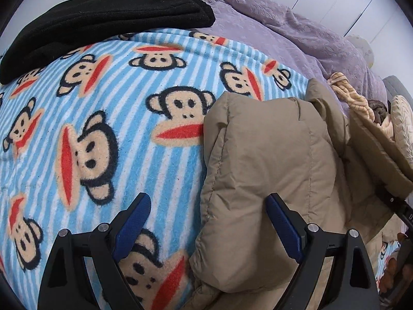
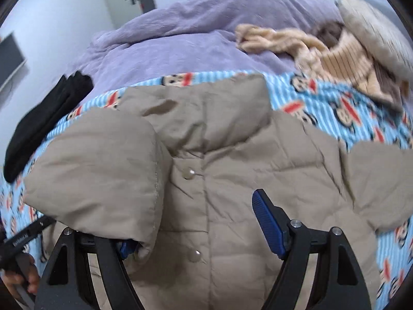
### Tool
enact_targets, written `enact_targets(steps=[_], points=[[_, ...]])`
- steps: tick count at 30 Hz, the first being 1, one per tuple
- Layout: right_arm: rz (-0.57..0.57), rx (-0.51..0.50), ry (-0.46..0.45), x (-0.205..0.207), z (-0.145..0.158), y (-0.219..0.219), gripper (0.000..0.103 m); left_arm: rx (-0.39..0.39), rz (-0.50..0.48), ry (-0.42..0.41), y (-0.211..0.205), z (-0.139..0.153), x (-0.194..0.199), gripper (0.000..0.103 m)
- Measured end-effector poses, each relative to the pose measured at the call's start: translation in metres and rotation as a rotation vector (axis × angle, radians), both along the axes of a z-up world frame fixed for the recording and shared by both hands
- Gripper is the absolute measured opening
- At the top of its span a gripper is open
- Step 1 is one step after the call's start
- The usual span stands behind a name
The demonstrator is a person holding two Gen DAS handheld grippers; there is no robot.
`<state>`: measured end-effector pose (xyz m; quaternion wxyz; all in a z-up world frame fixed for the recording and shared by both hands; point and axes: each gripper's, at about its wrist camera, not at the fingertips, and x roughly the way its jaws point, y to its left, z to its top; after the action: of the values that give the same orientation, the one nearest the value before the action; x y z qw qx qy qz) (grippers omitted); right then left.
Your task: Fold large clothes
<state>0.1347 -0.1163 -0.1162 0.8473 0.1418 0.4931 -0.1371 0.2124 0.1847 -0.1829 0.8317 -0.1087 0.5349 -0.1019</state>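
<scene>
1. The jacket (image 2: 232, 155) lies on the monkey-print blanket (image 1: 103, 129).
2. Left gripper (image 1: 207, 206): fingers wide apart, straddling the folded sleeve's edge.
3. Right gripper (image 2: 196, 222): fingers wide apart over the snap front, the sleeve covering its left finger.

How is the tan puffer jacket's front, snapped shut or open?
Shut where visible: the tan puffer jacket shows two fastened snaps along a closed placket; one sleeve is folded across the front.

Soft, even indoor light, bright enough, with only faint shadows and no glare. Both fisheye views bend strongly and darken at the corners. The left wrist view is sharp; the right wrist view is smeared, especially toward its right side.
</scene>
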Motion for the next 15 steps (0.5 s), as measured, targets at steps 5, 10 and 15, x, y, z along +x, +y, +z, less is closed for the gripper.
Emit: enact_targets(steps=[5, 10, 15], points=[[-0.204, 0.299, 0.046, -0.033, -0.041, -0.062, 0.081, 0.035, -0.008, 0.001, -0.004, -0.004, 0.001, 0.092], [-0.314, 0.495, 0.016, -0.048, -0.062, -0.09, 0.018, -0.024, -0.026, 0.008, -0.005, 0.001, 0.01, 0.06], [-0.194, 0.394, 0.03, -0.035, -0.054, -0.068, 0.016, 0.121, -0.077, -0.023, -0.019, 0.004, 0.01, 0.039]])
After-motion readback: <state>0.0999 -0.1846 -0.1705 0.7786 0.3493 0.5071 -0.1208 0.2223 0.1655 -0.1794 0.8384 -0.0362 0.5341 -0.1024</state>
